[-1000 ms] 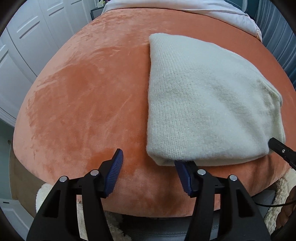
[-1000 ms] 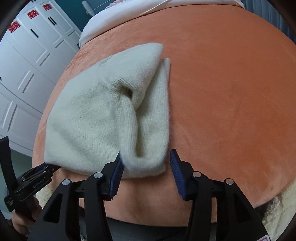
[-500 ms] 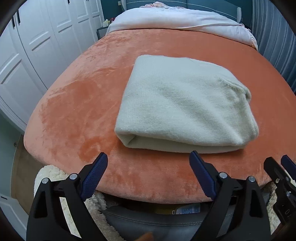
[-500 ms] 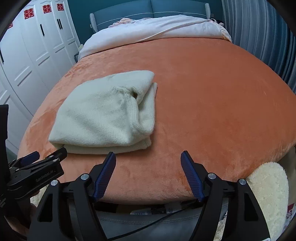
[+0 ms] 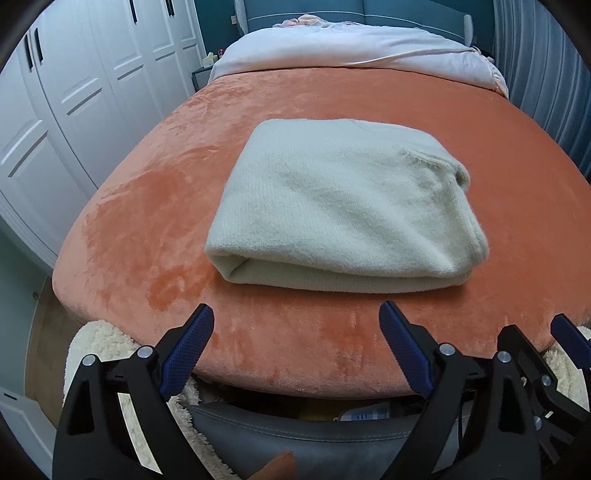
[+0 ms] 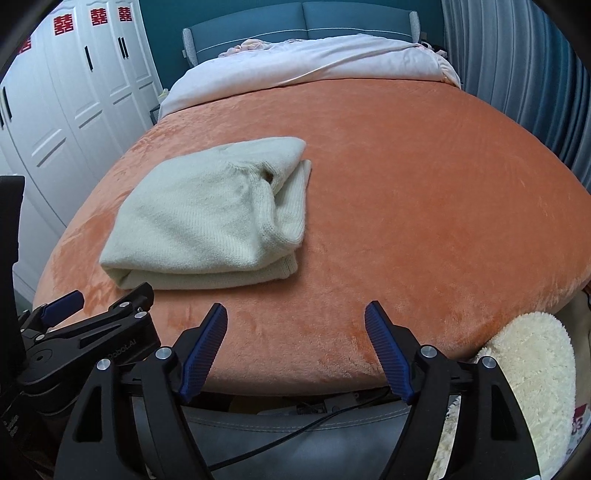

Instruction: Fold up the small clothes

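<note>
A cream knitted garment lies folded in a flat rectangle on the orange plush bed cover. It also shows in the right wrist view, left of centre. My left gripper is open and empty, just short of the garment's near folded edge. My right gripper is open and empty, near the bed's front edge and to the right of the garment. The left gripper shows at the lower left of the right wrist view.
White wardrobe doors stand along the left. A pale duvet covers the bed's far end before a blue headboard. Grey curtains hang at the right. A fluffy cream rug lies below the bed's front edge.
Both grippers have opened wide and pulled back from the garment's near edge toward the front of the bed. The folded garment stays where it lay.
</note>
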`<act>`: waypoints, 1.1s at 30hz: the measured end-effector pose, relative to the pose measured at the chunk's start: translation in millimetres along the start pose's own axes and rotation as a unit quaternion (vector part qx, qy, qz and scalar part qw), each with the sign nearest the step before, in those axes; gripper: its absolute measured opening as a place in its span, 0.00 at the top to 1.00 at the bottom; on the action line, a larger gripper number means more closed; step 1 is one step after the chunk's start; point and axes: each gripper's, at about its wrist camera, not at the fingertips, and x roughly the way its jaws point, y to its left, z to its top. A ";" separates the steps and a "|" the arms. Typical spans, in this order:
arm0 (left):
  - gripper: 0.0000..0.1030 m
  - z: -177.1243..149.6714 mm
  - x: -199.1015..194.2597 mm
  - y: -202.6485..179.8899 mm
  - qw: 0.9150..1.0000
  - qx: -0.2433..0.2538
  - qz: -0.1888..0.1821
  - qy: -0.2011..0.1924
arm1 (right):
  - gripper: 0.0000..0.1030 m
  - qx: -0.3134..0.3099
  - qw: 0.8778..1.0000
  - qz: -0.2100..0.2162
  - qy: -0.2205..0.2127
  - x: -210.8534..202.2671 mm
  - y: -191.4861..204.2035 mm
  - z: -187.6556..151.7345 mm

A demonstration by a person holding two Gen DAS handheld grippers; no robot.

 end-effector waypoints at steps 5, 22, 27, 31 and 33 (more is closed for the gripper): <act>0.14 -1.2 -0.7 2.2 1.000 -0.005 0.001 0.001 | 0.27 -0.003 1.000 0.000 0.000 -0.6 1.1 0.0; 0.14 -6.6 -4.7 14.1 1.000 -0.007 0.011 -0.008 | 0.27 -0.022 1.000 -0.009 -0.004 -5.2 18.9 -4.2; 0.13 -10.3 -5.7 17.1 1.000 -0.011 0.014 -0.011 | 0.27 -0.030 0.999 -0.014 -0.006 -7.5 22.6 -6.6; 0.13 -12.3 -5.1 19.4 1.000 -0.011 0.011 -0.011 | 0.27 -0.030 0.999 -0.013 -0.006 -7.9 24.0 -9.3; 0.13 -13.2 -4.9 20.1 1.000 -0.016 0.008 -0.008 | 0.27 -0.030 0.999 -0.013 -0.007 -8.4 25.1 -10.2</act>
